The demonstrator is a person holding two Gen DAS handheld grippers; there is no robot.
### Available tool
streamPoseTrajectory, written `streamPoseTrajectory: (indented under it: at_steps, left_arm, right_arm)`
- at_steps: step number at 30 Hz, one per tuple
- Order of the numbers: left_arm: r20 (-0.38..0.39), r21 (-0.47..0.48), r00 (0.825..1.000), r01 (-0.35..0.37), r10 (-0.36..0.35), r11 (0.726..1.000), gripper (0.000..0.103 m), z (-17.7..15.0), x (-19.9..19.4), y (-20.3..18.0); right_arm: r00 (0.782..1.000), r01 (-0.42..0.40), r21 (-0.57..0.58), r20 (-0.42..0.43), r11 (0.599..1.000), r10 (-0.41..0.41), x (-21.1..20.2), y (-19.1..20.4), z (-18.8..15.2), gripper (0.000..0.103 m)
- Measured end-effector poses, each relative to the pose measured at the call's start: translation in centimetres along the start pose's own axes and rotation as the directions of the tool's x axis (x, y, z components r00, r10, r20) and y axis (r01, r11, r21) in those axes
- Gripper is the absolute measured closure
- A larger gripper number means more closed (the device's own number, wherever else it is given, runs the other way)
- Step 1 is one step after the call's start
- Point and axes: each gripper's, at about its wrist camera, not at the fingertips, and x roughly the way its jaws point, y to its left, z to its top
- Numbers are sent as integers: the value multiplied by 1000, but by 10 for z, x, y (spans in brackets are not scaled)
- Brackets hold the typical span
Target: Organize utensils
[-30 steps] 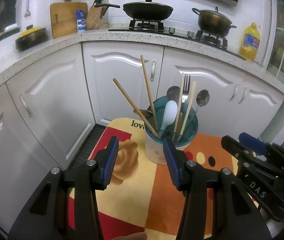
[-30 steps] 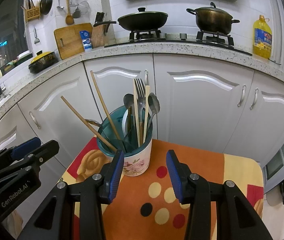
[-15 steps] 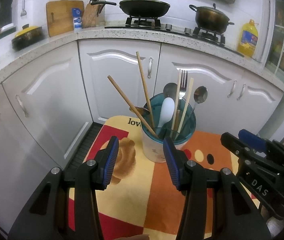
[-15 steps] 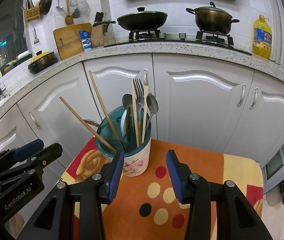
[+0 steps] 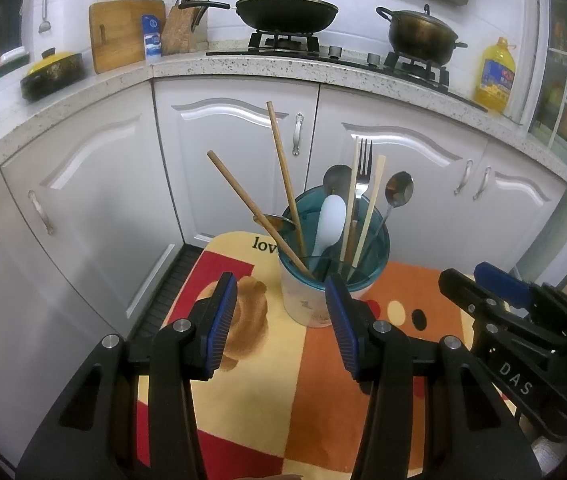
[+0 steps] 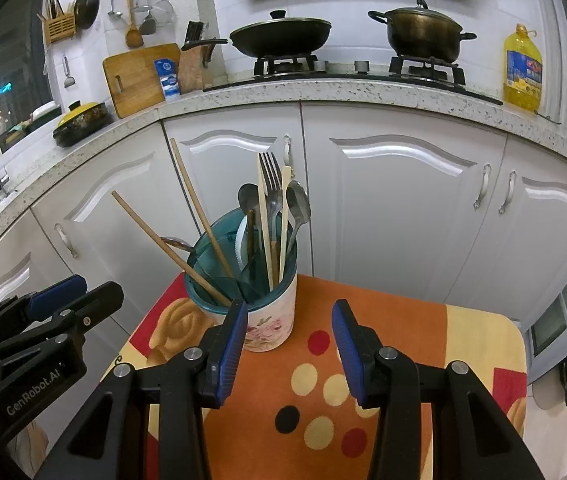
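A white flowered utensil holder point(image 5: 309, 300) point(image 6: 269, 320) with a teal insert stands on a small table covered by a patterned cloth point(image 5: 267, 384) point(image 6: 395, 344). Chopsticks point(image 5: 255, 210), a fork point(image 5: 363, 168), metal spoons point(image 5: 399, 190) and a white spoon point(image 5: 329, 224) stand in it. My left gripper point(image 5: 281, 320) hangs open just in front of the holder with nothing between its pads. My right gripper point(image 6: 289, 342) is open too, to the right of the holder and empty. Each gripper shows at the edge of the other's view.
White cabinet doors point(image 6: 403, 216) stand close behind the table. The counter above carries a wok point(image 6: 279, 36), a pot point(image 6: 423, 36), an oil bottle point(image 6: 523, 70), a cutting board point(image 6: 135, 76) and a knife block point(image 6: 193, 64). The table's right edge point(image 6: 519, 344) drops to the floor.
The left view has shifted slightly, so the holder sits a little lower and closer. Both grippers stay open and empty. The right view is unchanged.
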Motion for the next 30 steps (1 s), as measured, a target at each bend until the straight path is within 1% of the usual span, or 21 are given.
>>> streamPoseTrajectory:
  at_steps: [24, 30]
  left_arm:
    - [-6, -2, 1000, -5, 5, 1000, 58, 0, 4, 2]
    - [7, -2, 1000, 1, -1, 1000, 58, -1, 6, 2]
  right_arm:
    - [1000, -4, 2, -12, 1000, 4, 4, 0, -2, 61]
    - [1000, -3, 11, -22, 1000, 3, 8, -6, -5, 61]
